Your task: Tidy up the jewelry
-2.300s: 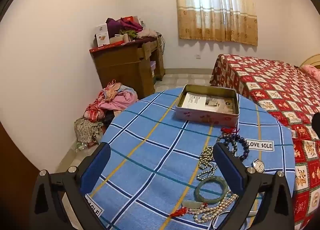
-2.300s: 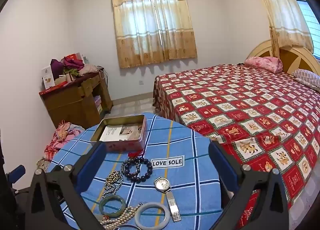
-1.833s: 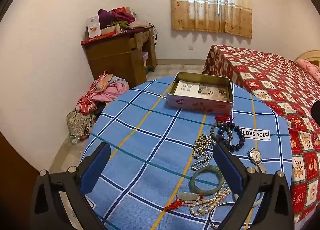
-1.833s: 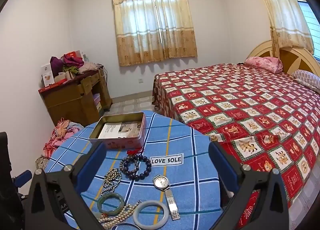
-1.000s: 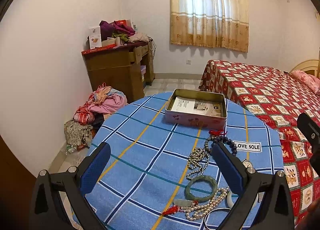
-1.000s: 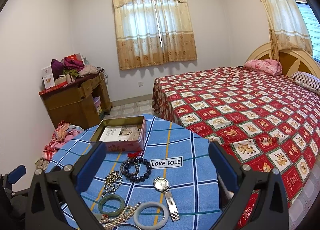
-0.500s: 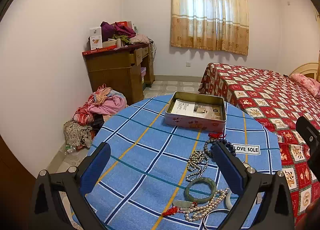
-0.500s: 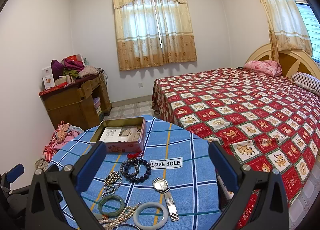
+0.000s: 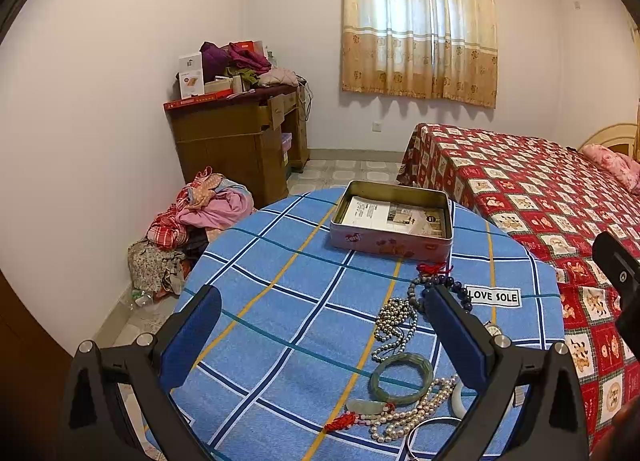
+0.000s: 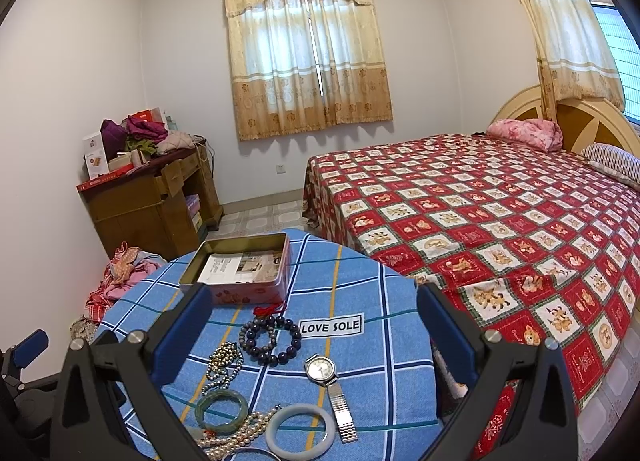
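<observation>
Left tongs: I see my left gripper hanging over the near part of the table, jaws spread wide, nothing between them; its right finger overlaps the dark bead bracelet in the left wrist view.
Right tongs: my right gripper also stands wide apart and carries nothing; most of the jewelry sits framed between its fingers.
Table: a round table under a blue checked cloth; a white label reading LOVE SOLE is on the cloth.
Tin: an open pink tin stands at the far side of the table; only printed paper lies inside it; no jewelry in it that I can see.
Dark bead bracelet: just in front of the tin, with a red tassel at its far end.
Small bead strand: in a loose heap, just beside the dark bracelet and nearer to me.
Green bangle: flat on the cloth, near the bead strand.
Pearl necklace: bunched at the near edge, touching the green bangle; a pale pendant with a red knot lies at its end.
Pale bangle: flat, beside the pearls.
Watch: face up, metal strap pointing toward me, just beside the pale bangle.
Silver bangle: at the very near edge, partly cut off.
Room: a bed with a red patterned cover beside the table; a wooden desk against the wall.
</observation>
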Tool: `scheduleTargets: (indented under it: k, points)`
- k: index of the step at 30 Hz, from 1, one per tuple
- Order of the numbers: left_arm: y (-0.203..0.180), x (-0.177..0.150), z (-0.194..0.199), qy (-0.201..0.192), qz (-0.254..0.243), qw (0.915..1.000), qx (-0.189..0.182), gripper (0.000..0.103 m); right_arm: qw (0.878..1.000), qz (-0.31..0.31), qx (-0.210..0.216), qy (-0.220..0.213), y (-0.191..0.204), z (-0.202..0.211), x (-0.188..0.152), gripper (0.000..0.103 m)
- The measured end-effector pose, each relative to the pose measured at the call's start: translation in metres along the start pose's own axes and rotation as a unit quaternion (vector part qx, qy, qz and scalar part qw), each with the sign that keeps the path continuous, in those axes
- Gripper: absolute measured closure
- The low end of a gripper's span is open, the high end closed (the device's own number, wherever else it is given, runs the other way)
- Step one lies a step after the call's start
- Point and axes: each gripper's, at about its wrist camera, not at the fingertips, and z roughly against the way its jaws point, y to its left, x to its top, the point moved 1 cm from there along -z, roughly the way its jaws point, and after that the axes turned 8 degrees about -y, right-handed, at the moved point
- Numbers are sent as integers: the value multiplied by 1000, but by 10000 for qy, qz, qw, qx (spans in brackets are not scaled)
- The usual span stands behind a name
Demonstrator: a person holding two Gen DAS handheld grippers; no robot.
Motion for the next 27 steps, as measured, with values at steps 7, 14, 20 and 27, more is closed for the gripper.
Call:
scheduleTargets:
  k: [7, 14, 20, 27]
  points:
    - [-1, -2, -1, 20, 4, 10000, 2, 1, 10000, -5, 33, 6, 0, -1, -1, 0]
    - [-1, -2, 0, -13, -4, 10000, -2, 1, 10000, -3, 46, 4, 2, -2, -3, 0]
    - [-3, -1, 1, -59, 39, 10000, -24, 1, 10000, 2, 43, -28, 3, -3, -2, 0]
    - [-3, -1, 2, -73, 51, 10000, -23, 1, 10000, 22, 54, -35, 4, -3, -2, 0]
